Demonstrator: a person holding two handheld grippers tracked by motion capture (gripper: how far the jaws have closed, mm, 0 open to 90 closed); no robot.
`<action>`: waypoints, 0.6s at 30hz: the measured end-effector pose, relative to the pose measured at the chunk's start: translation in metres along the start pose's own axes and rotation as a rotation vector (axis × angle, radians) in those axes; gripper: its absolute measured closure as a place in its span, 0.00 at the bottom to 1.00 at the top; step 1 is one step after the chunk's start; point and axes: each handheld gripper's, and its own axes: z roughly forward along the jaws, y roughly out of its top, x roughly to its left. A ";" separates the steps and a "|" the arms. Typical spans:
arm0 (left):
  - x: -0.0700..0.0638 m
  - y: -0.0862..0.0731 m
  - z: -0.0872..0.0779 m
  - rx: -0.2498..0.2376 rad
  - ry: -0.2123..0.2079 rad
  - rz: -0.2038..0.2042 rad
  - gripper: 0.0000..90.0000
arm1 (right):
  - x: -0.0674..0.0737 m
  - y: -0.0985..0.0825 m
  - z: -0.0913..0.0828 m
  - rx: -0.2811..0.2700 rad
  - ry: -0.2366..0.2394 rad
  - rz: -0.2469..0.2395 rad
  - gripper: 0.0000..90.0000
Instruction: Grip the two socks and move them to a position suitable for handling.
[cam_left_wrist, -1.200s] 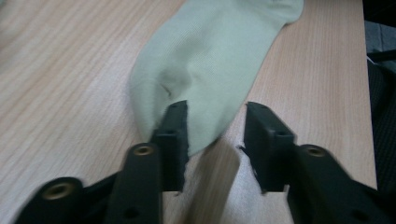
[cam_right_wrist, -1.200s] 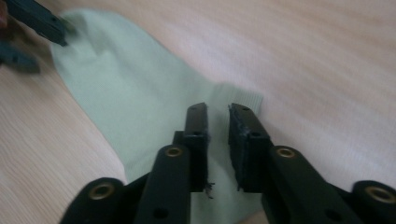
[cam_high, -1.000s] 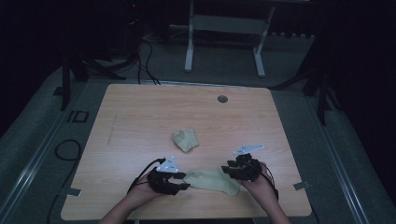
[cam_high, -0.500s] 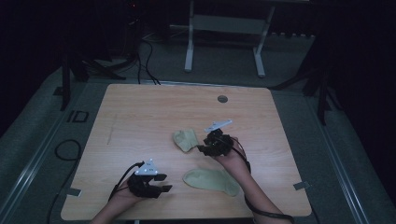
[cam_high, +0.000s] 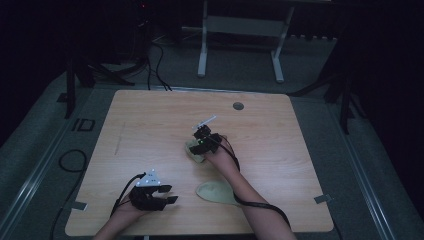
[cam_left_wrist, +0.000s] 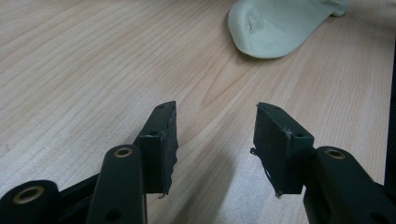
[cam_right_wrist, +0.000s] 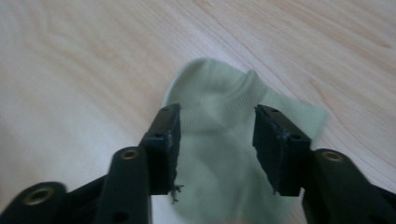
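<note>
At table centre, crumpled sock (cam_high: 196, 150) lay under right gripper (cam_high: 204, 141); jaws just been opening, now apart, straddling cuff (cam_right_wrist: 219, 100), pads not pressing; risk: closing too high would pinch only top layer, or shove sock along wood; flat sock (cam_high: 215, 191) near front edge, partly under right forearm; left gripper (cam_high: 159, 199) released, empty, well apart; table (cam_high: 150, 125) otherwise unobstructed.

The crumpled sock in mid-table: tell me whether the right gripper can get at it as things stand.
Probably yes. The right gripper hangs just over the crumpled sock, its jaws apart and just opened wider, the fabric between them, nothing in the way.
</note>
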 end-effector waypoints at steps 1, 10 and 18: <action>0.000 -0.001 0.000 0.002 0.002 0.001 0.55 | 0.000 0.002 0.004 0.009 0.002 0.006 0.53; 0.003 -0.002 -0.001 -0.002 -0.004 -0.013 0.55 | 0.019 0.011 0.030 0.054 -0.043 -0.054 0.44; 0.003 -0.002 -0.001 -0.007 0.001 -0.017 0.55 | 0.030 0.012 0.031 0.051 -0.069 -0.144 0.79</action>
